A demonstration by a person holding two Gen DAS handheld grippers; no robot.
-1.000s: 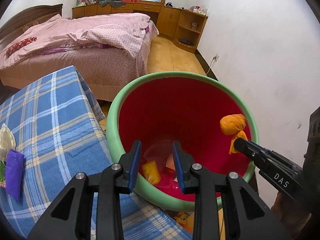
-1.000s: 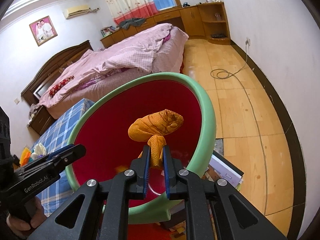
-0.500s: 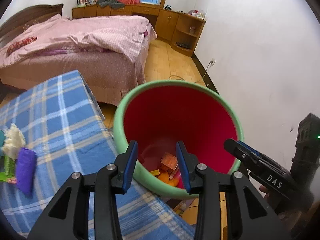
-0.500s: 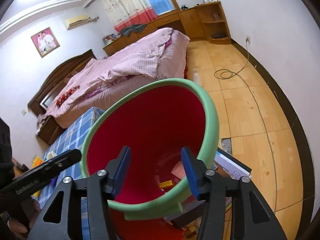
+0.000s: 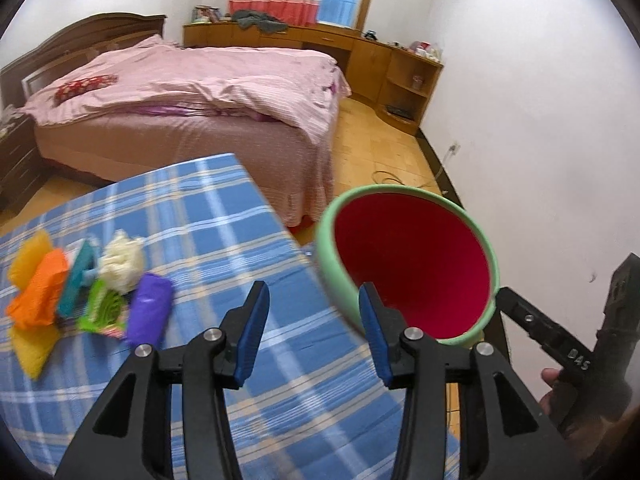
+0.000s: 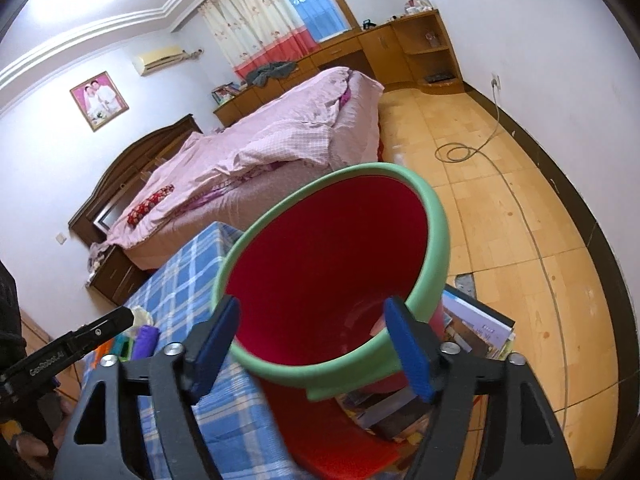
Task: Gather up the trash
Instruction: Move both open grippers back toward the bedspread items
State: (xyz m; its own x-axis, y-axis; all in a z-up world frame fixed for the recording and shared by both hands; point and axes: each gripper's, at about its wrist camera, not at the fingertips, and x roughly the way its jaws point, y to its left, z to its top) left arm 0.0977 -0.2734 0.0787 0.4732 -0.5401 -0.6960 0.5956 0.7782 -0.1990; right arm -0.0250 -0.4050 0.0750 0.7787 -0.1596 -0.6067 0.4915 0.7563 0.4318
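Observation:
A red bin with a green rim (image 5: 408,260) stands beside the blue plaid table (image 5: 208,216); it also shows in the right wrist view (image 6: 332,264). A pile of trash lies on the table at the left: a purple piece (image 5: 149,312), a white crumpled piece (image 5: 122,261), an orange piece (image 5: 38,288), yellow, teal and green pieces. My left gripper (image 5: 312,328) is open and empty over the table, right of the pile. My right gripper (image 6: 312,340) is open and empty, just above the bin's near rim.
A bed with pink covers (image 5: 192,92) stands behind the table. Wooden cabinets (image 5: 392,68) line the far wall. A cable (image 6: 460,152) lies on the wooden floor. Books (image 6: 476,328) lie on the floor by the bin.
My right gripper opened and the orange trash dropped into the bin, then it drew back. My left gripper pulled away from the bin and swung left over the table, its jaws wider.

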